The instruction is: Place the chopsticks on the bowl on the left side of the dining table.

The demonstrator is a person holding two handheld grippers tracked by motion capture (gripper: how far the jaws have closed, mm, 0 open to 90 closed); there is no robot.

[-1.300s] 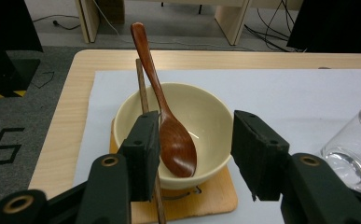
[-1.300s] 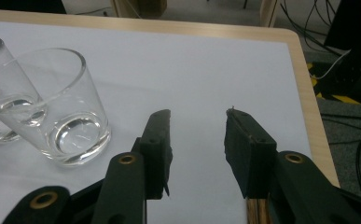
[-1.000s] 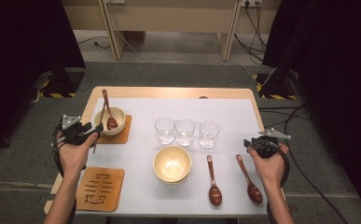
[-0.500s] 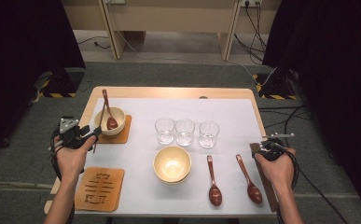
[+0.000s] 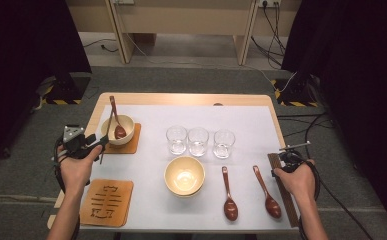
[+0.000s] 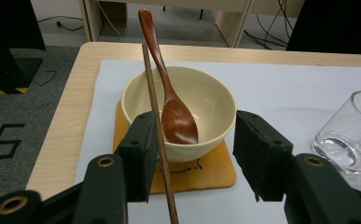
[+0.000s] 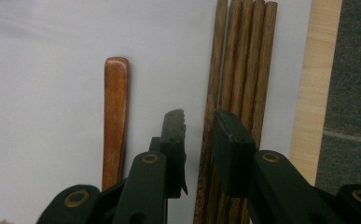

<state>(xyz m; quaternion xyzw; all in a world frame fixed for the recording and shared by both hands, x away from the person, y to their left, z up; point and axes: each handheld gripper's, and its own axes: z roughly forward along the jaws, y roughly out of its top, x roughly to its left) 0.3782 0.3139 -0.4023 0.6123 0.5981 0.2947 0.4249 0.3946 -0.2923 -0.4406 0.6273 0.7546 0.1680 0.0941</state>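
Right gripper (image 7: 199, 123), jaws closing, has reached the chopsticks (image 7: 243, 70), which lie lengthwise along the table edge.

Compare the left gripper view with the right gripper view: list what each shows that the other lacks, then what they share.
Left gripper view: a cream bowl on an orange coaster, a spoon in it, one chopstick beside the left jaw, a glass.

Right gripper view: a bundle of chopsticks with the closing jaws over its leftmost stick, and a spoon handle.

Both: the white mat and the wooden table edge.
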